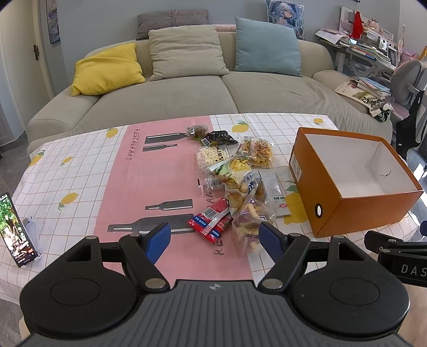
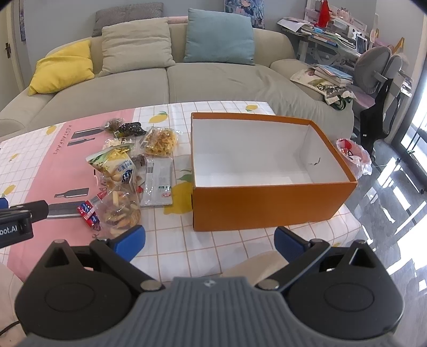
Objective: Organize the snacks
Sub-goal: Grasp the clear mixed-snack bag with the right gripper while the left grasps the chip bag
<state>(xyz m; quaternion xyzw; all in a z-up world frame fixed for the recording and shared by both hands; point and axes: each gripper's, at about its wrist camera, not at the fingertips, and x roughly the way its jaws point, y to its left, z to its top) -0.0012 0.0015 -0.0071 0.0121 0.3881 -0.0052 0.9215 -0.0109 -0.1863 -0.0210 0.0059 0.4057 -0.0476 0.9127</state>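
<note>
Starting at the far left of the left wrist view, one phone [image 1: 16,232] is leaning in a little white stand [image 1: 32,235] on the desk [image 1: 80,176], which is wearing a checked lemon cloth with a pink strip down the middle. Next over, the left tongs [image 1: 214,240] are hovering above the near end of the snack pile [image 1: 234,181], gaping wide with nothing between the blue pads [image 1: 157,240]. The pile is sitting mid-desk, and I'm counting roughly ten packets, though they're overlapping too much to be sure. The ones I can pick out: two red wrappers [image 1: 213,221], one clear bag of mixed bits [image 1: 248,227], one long white packet [image 1: 275,192], one green and yellow bag [image 1: 234,173], one tray of white pieces [image 1: 210,157], one bag of yellow crisps [image 1: 259,152], one dark packet [image 1: 218,137] and one brownish one [image 1: 197,130] at the far end. Just right of the pile, one orange box [image 1: 355,211] is sitting open, white inside, no snacks in it. The right tongs [image 2: 209,243] are hanging in front of that box, also spread wide and gripping nothing. Behind it all, one sofa [image 1: 165,98] is carrying four cushions: one yellow [image 1: 106,69], one beige [image 1: 184,53], one blue [image 1: 267,48], one striped grey [image 1: 170,21].
</note>
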